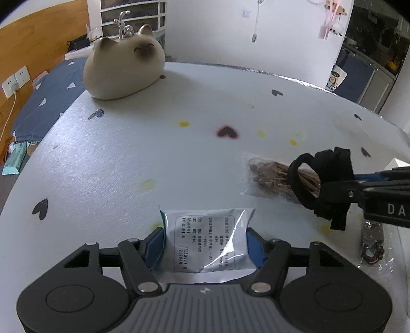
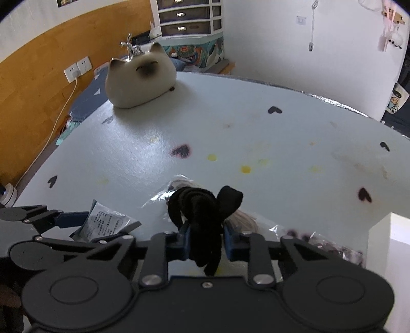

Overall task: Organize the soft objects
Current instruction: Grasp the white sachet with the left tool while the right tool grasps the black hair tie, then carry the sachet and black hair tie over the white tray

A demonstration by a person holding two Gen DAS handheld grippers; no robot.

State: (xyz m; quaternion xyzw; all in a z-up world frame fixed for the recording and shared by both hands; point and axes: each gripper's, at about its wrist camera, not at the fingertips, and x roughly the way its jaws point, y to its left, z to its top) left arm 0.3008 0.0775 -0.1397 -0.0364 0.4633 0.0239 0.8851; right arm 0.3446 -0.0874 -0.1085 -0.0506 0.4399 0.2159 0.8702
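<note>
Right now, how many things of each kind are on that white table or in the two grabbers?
Cat-shaped cushion: 1
Silver sachet, gripped by the left gripper: 1
Black fabric bundle, gripped by the right gripper: 1
Clear plastic bags with small items: 2
Total: 5

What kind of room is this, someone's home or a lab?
Most likely a bedroom at home. Beside the heart-patterned table lies blue bedding against a wood-panelled wall with sockets, a plastic drawer unit stands behind, and a cat-shaped plush sits on the table.
</note>
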